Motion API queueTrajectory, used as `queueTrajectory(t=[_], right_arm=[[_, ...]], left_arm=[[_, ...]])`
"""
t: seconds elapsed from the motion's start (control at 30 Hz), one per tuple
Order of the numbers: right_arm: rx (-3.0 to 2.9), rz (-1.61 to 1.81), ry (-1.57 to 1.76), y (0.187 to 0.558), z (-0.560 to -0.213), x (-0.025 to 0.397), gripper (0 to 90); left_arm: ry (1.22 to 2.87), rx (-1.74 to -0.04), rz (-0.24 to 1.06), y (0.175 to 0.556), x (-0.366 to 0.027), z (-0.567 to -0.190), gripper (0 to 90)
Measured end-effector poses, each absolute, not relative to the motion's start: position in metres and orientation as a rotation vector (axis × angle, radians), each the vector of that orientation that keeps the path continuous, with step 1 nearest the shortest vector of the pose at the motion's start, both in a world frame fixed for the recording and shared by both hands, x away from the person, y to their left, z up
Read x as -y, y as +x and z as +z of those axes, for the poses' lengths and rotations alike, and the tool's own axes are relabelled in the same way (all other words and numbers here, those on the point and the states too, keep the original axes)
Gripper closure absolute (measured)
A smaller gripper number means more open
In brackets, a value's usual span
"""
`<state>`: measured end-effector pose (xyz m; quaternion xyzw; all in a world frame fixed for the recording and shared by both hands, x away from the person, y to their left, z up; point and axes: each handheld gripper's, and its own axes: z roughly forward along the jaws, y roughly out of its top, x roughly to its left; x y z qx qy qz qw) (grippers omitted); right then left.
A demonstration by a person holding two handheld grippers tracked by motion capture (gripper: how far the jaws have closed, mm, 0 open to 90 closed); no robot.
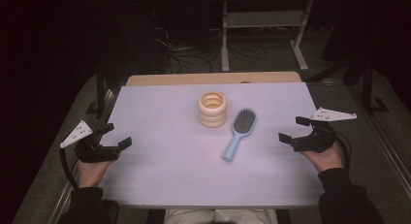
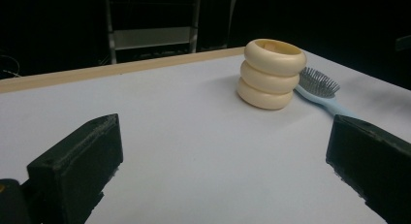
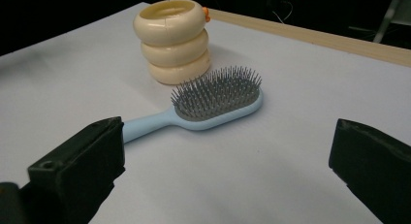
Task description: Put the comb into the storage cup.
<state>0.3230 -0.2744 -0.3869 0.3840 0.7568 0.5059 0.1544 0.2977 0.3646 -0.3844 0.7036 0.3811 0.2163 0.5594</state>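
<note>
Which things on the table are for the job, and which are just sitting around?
For the job, likely: blue hairbrush, cream ringed holder, left claw and right claw, both open.

Just around: white shelf frame and floor cables behind the table.

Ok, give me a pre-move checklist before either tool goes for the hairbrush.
1. Left tool open, holding nothing: ok.
2. Right tool open, holding nothing: ok.
3. Blue hairbrush lying flat, bristles up, handle toward the person: ok.
4. Brush handle free to grip, nothing on it: ok.
5. Brush head apart from the cream ringed holder: cannot tell; they sit very close.
6. Holder upright on the table: ok.
</note>
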Motion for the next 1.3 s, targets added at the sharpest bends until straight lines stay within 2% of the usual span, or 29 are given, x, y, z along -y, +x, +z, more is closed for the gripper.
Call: queueTrajectory(t=[0.77,1.3], right_arm=[[-2.230,1.410,1.089,0.321,-0.384,0.266,0.0],[-2.286,1.383,0.987,0.329,-0.355,0.246,0.0]], left_arm=[[1.626,-0.896,0.491,0.294,-0.364,-0.385,0.0],[1.611,-0.896,0.501,0.292,-0.364,-0.385,0.0]])
